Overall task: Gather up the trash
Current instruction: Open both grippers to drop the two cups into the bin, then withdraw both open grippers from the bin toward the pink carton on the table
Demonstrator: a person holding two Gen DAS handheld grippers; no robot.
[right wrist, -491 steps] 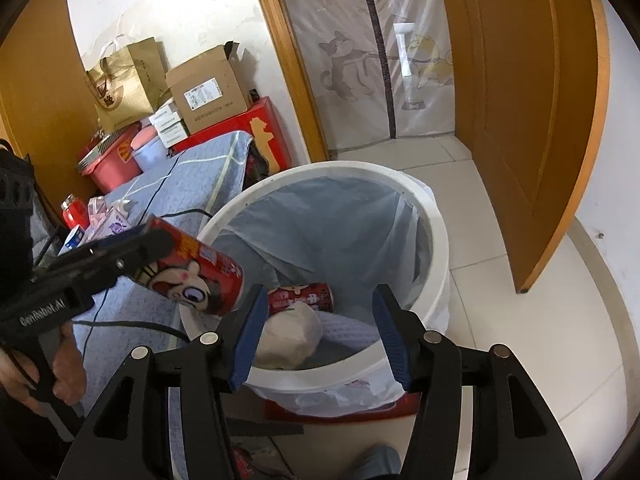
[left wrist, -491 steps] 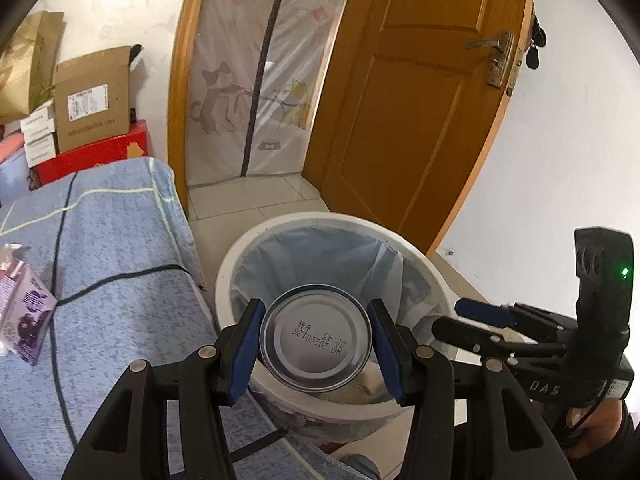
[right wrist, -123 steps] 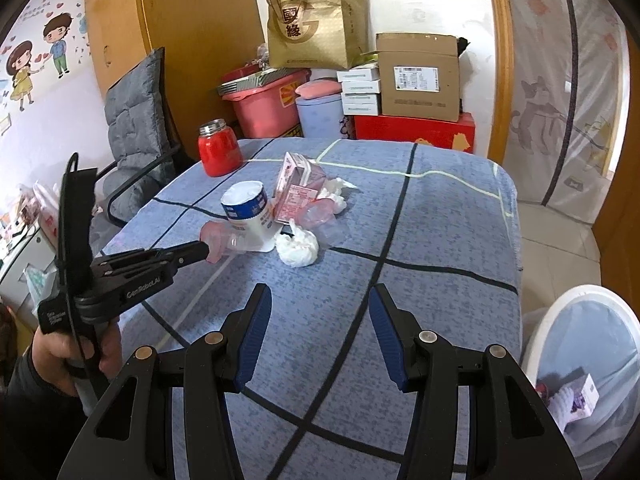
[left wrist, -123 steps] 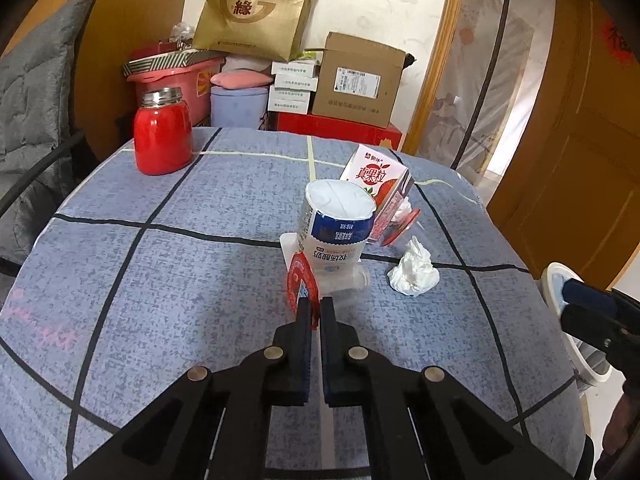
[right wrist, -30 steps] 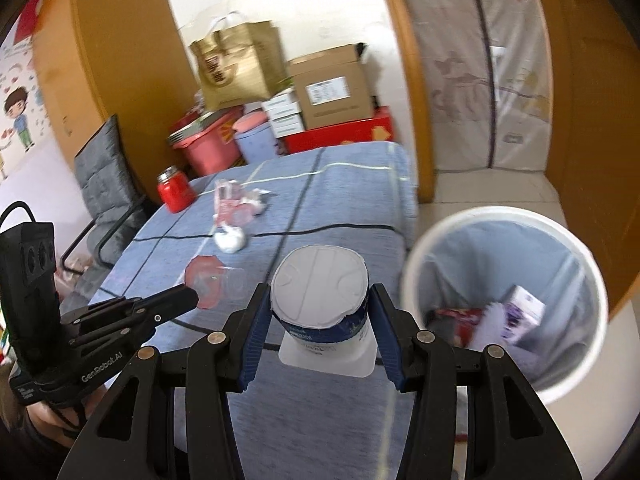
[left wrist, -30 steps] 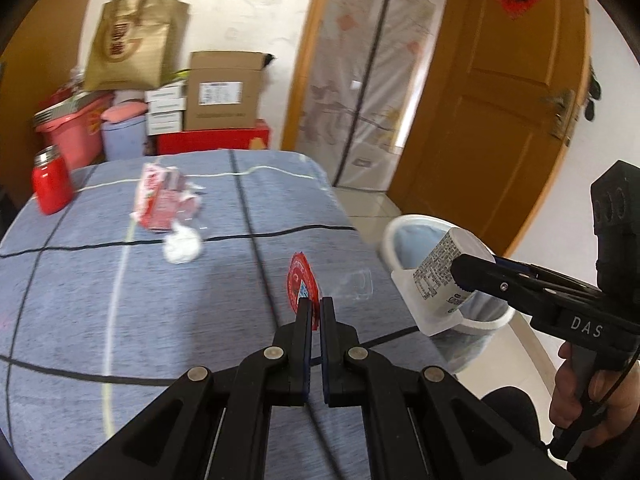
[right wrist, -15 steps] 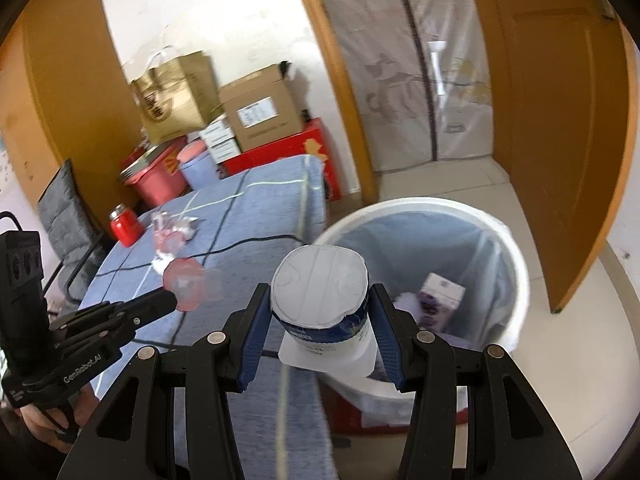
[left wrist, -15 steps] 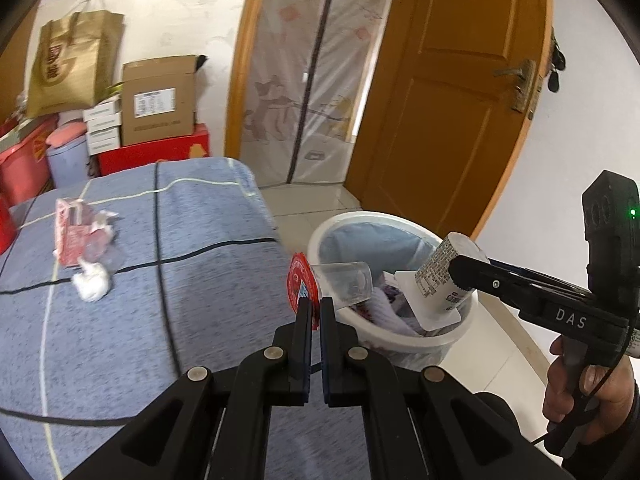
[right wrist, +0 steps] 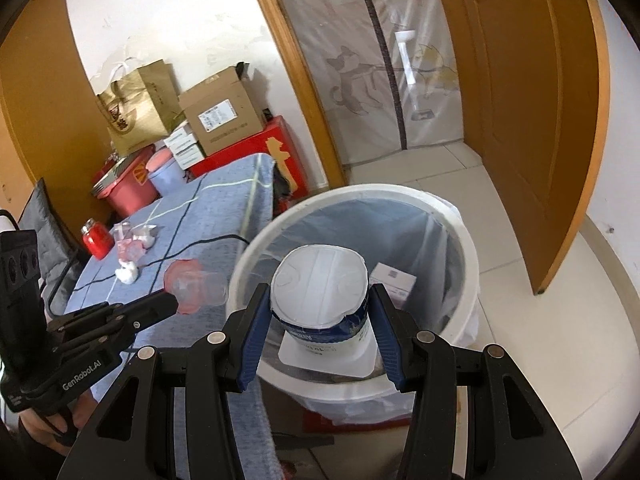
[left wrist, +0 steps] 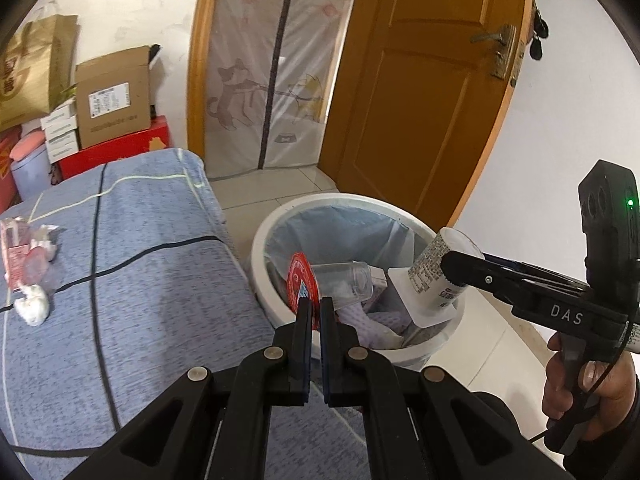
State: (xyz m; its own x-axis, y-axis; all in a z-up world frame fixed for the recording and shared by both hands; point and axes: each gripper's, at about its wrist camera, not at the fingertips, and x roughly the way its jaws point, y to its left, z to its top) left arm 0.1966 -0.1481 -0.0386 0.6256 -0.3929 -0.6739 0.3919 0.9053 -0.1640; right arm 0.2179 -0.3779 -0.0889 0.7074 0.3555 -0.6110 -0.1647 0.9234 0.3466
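Trash still on the blue checked tablecloth (left wrist: pixel 160 280), well left of the white bin (left wrist: pixel 264 280), comes to a crumpled white tissue (left wrist: pixel 33 309) and a pinkish crushed carton with wrapping (left wrist: pixel 18 256), with a red jar (right wrist: pixel 97 242) farther off in the right wrist view. Closer to the bin, the left gripper (left wrist: pixel 314 312) is clenched tight on the red foil lid of a clear plastic cup (left wrist: pixel 340 280), pinching it by the lid's edge so the cup lies on its side over the near part of the bin's mouth. Just right of it, the right gripper (right wrist: pixel 318 320) grasps a white yogurt tub with a blue band (right wrist: pixel 320 300), its blue pads pressed on either side of the tub, which hangs above the bin's opening. Inside the bin, a pale blue liner holds a small white box (right wrist: pixel 394 280) and crumpled paper. Judged from this, the step in hand is the drop: both pieces are carried over the bin and neither has been let go. The next move calls for spreading each pair of fingers so tub and cup fall inside the rim; the cup, nearest the bin's table side, may want a nudge farther in first. After that, the tissue and carton on the cloth remain to be fetched.
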